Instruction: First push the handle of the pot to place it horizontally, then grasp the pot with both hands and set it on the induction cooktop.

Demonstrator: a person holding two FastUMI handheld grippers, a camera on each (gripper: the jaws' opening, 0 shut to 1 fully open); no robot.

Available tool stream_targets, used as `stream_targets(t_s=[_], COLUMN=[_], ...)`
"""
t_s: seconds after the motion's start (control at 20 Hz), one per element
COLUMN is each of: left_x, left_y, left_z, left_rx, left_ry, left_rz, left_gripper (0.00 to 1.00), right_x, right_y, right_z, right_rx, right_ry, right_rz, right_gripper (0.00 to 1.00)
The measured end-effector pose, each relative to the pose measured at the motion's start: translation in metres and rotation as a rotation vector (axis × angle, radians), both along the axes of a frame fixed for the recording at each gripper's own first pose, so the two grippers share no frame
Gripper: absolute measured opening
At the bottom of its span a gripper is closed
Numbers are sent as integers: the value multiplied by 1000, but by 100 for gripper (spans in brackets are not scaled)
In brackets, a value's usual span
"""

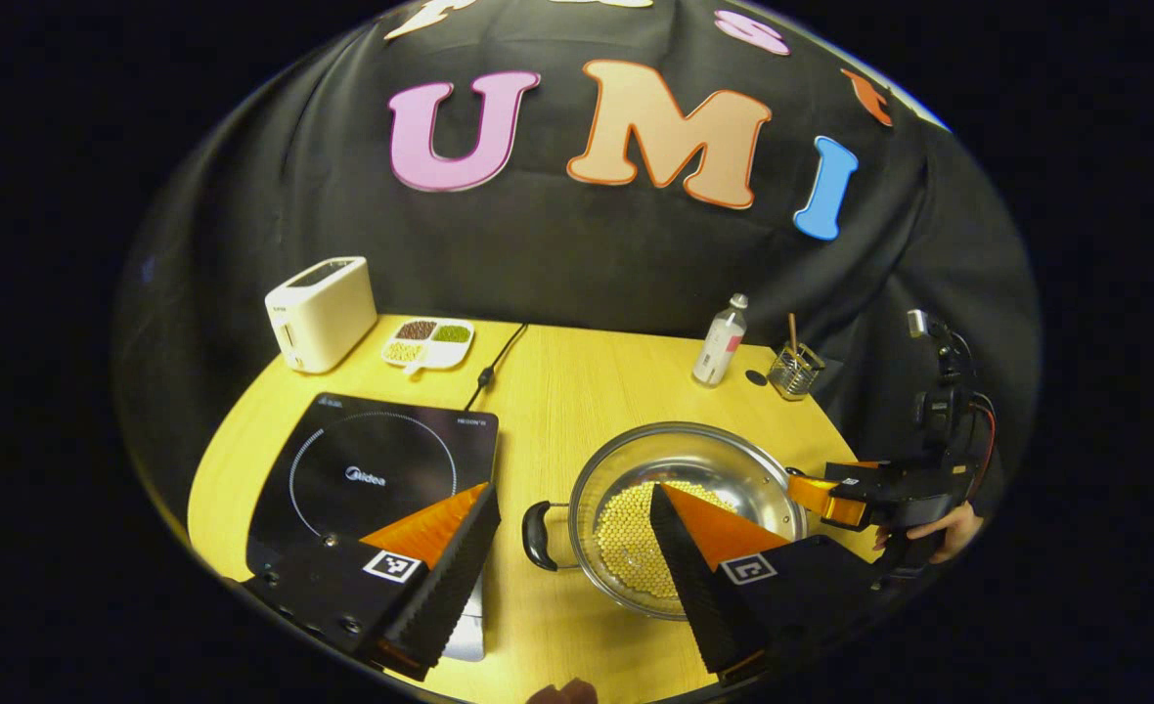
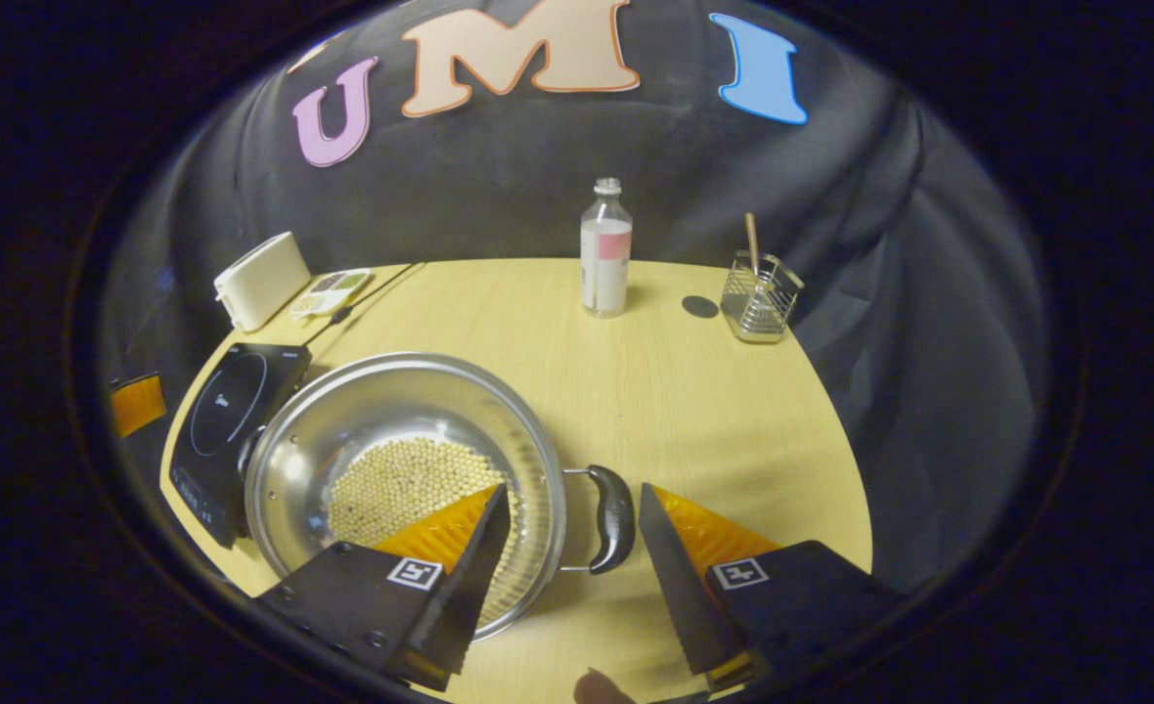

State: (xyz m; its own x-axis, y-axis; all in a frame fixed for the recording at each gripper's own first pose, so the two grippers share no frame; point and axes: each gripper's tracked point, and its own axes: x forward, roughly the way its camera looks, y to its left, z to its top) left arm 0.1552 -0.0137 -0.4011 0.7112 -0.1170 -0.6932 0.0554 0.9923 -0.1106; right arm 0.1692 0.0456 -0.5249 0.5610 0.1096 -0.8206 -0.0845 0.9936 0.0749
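A steel pot (image 1: 704,469) with pale yellow grains on its bottom stands on the wooden table (image 1: 577,391), right of the black induction cooktop (image 1: 381,469). Its two black side handles point left and right. My left gripper (image 1: 569,494) is open, its fingers straddling the left handle (image 1: 538,533) without touching it. In the right gripper view my right gripper (image 2: 572,494) is open too, with the pot's (image 2: 401,420) right handle (image 2: 616,528) between its fingers. That right gripper (image 1: 817,494) also appears at the pot's right rim in the left gripper view, held by a hand (image 1: 944,528).
A white toaster (image 1: 318,313) and a divided dish (image 1: 428,342) of beans stand behind the cooktop, whose cable (image 1: 499,362) runs to the back. A bottle (image 2: 604,249) and a wire holder (image 2: 758,293) with a stick stand at the far right.
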Motion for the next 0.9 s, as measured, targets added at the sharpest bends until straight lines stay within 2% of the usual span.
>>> stream_targets(t_s=[0.1, 0.3, 0.65, 0.8, 0.9], left_x=[0, 6, 1, 3, 0], left_y=[-1, 5, 9, 8, 8], left_z=[-25, -70, -118, -132, -142], left_rx=[0, 75, 42, 26, 18], left_ry=[60, 145, 288, 325, 366], left_rz=[4, -24, 31, 36, 35], left_gripper=[96, 98, 98, 96, 89], right_x=[2, 0, -7, -5, -7], right_y=[-4, -1, 6, 5, 8], right_z=[-7, -29, -48, -57, -60], right_rx=[14, 42, 88, 75, 85], right_ry=[16, 67, 129, 142, 155], right_rz=[-13, -7, -13, -9, -2], right_gripper=[85, 84, 84, 76, 67])
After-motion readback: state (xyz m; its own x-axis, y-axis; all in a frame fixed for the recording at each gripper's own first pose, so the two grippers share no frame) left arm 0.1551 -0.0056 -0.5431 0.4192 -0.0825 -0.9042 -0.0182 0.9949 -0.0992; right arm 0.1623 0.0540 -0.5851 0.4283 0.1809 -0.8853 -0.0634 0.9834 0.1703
